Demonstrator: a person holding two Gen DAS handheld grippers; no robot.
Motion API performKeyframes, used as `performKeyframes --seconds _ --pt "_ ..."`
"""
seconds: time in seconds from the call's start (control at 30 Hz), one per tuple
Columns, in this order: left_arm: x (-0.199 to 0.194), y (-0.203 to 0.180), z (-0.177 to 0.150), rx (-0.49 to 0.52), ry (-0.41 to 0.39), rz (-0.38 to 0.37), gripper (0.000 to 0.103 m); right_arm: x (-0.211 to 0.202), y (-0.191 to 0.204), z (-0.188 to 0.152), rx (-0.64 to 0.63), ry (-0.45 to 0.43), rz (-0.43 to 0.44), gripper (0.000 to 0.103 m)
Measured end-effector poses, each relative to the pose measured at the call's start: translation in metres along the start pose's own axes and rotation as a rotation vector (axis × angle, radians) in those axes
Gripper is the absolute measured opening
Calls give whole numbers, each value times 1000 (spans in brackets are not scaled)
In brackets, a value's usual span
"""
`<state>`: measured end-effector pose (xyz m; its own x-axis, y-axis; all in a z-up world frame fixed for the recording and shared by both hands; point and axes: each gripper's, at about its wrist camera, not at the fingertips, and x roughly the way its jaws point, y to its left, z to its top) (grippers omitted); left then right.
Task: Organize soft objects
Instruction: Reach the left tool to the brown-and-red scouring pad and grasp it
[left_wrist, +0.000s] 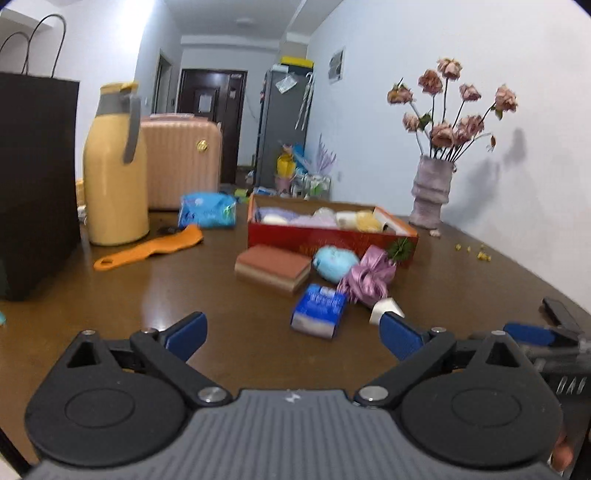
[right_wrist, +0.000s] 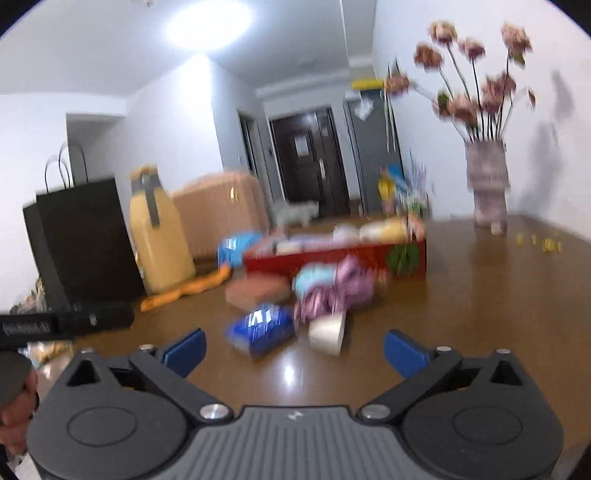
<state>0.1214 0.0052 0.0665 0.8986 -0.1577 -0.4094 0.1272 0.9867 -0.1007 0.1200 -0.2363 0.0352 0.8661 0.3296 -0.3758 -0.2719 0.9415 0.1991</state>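
Now, left hand-held gripper: jaws spread wide with nothing between them, low over the brown worktop.
Right hand-held gripper: jaws also wide apart and empty; the view from it is blurred.
Nearest things: a blue packet lies on the worktop just ahead of both grippers, with a white paper cup on its side just beside it.
Purple ribbon bow: behind the cup and touching the light-blue soft ball.
Brown sponge block: flat on the worktop, left of the ball and near it.
Red box: open, behind these loose things; it holds several pale soft pieces, white, lilac and yellow, and a green pom-pom sits against its front right corner.
Blue wipes pack: left of the box, close to its end.
Orange comb: lies in front of the yellow flask.
Black paper bag: stands at the far left edge.
Vase of pink flowers: stands by the wall, right of the box, with small yellow crumbs scattered nearby.
Pink suitcase: stands behind the worktop.
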Motion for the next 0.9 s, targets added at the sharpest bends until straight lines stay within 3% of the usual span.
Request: performKeyframes --seconds 0.1,0.37,0.53,0.63,0.7,0.83,0.9 --pt "2 8 -3 -15 8 36 102 2 6 -9 -38 9 -21 103" --pt "31 28 5 -57 31 45 102 27 -13 6 144 51 34 103" --pt "81 46 40 -19 21 -25 102 73 -9 41 156 76 67 103" --pt "139 64 66 10 93 -80 102 119 -3 64 152 111 81 99" --pt "177 78 81 -7 135 -103 98 150 2 74 147 133 100 86" --pt "243 100 98 -69 221 -160 67 222 3 85 220 219 134 67" --pt "269 105 99 -88 274 -183 61 249 0 84 275 261 151 50"
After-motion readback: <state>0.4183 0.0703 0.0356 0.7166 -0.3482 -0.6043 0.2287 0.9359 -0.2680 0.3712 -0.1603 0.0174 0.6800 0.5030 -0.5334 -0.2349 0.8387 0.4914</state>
